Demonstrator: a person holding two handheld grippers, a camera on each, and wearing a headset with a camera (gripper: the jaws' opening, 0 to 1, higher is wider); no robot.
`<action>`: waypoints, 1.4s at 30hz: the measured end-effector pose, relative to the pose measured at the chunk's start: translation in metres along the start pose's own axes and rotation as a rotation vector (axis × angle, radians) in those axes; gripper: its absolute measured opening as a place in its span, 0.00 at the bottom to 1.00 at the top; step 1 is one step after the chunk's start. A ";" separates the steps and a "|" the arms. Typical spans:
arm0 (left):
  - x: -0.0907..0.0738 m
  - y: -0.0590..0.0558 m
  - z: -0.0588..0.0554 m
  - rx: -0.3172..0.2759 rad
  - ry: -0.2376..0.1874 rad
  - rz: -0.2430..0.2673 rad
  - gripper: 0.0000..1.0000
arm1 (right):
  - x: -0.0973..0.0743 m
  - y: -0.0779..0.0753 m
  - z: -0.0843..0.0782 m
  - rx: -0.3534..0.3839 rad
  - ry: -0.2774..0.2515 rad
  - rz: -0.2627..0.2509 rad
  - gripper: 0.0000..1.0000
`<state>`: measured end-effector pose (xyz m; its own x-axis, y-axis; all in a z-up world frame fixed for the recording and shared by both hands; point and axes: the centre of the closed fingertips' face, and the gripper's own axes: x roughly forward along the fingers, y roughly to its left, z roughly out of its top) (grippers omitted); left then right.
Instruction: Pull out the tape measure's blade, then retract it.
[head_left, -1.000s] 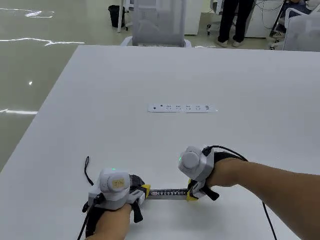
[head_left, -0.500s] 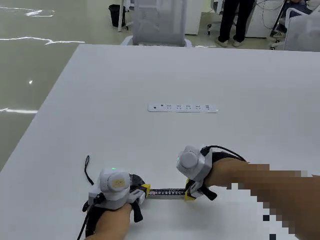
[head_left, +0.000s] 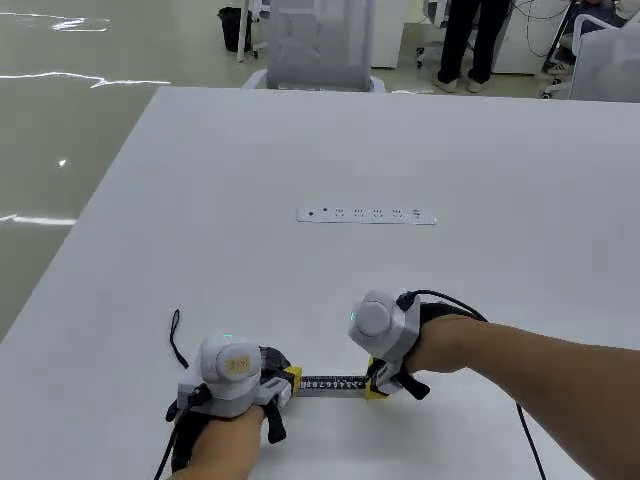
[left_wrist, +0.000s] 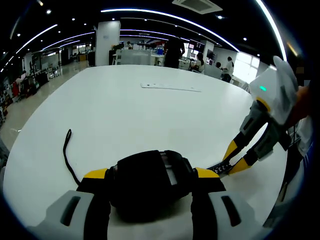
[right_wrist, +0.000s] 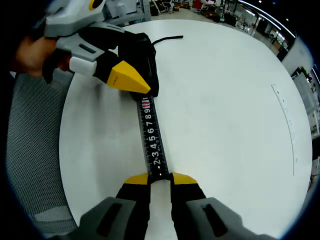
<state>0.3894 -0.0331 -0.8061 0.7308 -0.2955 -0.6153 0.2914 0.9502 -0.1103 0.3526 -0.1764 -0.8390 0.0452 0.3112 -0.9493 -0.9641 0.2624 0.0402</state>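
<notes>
Left gripper (left_wrist: 150, 173) clamps tape measure (right_wrist: 143, 59), right gripper (right_wrist: 160, 179) pinches blade (right_wrist: 151, 140), near table (right_wrist: 75, 150) edge

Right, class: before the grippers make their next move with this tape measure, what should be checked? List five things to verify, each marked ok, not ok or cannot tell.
1. Left gripper shut on the tape measure case: ok.
2. Right gripper shut on the blade at its free end: ok.
3. Blade straight and untwisted between the two grippers, printed face up: ok.
4. Wrist strap lying on the table on the far side of the case from the blade: ok.
5. Blade lock released: cannot tell, the gripper covers the case.
</notes>
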 end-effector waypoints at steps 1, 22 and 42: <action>0.000 0.000 0.000 0.000 0.000 0.000 0.62 | 0.000 0.000 0.000 -0.001 0.000 0.000 0.15; 0.000 0.000 0.000 -0.003 0.000 -0.003 0.62 | 0.004 0.002 0.012 -0.013 -0.014 0.004 0.15; 0.000 0.000 0.000 -0.003 -0.006 -0.006 0.62 | 0.007 0.005 0.022 -0.024 -0.030 0.009 0.15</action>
<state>0.3896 -0.0333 -0.8060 0.7330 -0.3020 -0.6095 0.2939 0.9487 -0.1167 0.3535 -0.1522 -0.8385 0.0438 0.3407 -0.9392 -0.9704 0.2379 0.0410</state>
